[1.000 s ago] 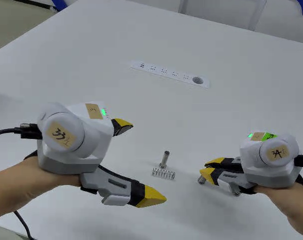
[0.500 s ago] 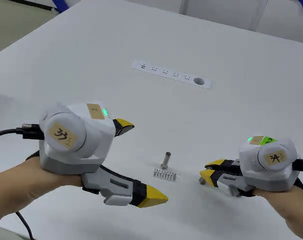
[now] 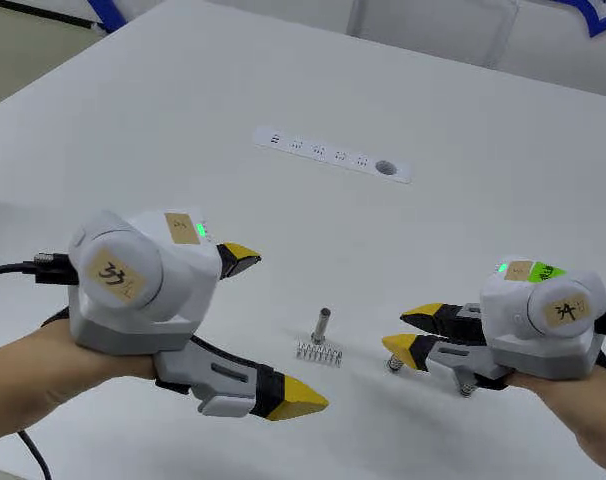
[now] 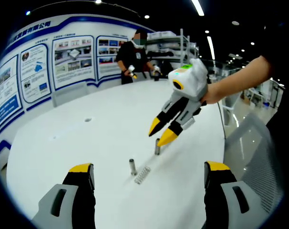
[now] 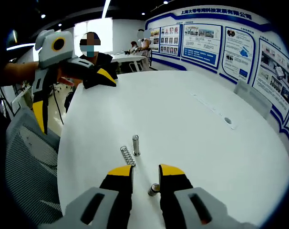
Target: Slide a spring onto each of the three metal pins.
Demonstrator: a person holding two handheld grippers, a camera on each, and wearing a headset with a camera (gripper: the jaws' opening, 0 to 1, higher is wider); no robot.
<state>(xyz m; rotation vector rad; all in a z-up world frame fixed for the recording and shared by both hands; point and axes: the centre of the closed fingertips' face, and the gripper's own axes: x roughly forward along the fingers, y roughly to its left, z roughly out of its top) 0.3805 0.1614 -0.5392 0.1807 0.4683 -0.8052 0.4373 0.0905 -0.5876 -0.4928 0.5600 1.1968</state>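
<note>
Left gripper point(image 3: 271, 330) hangs over the white surface point(image 3: 183, 120), jaws spread wide, nothing in them. In the middle, one metal pin point(image 3: 322, 325) stands upright, with a spring point(image 3: 318, 353) lying flat just at its 6 o'clock. Right gripper point(image 3: 405, 330), jaws slightly apart, hovers with a second pin point(image 3: 393, 365) at its 6 o'clock.

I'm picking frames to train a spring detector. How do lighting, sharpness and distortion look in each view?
Head view: soft, even light on the white table, faint shadows, spring and upright pin sharp. Left gripper view: fisheye bows the table edge, ceiling lights glare. Right gripper view: bright panel at the back blown out, wall posters bowed, spring legible.
</note>
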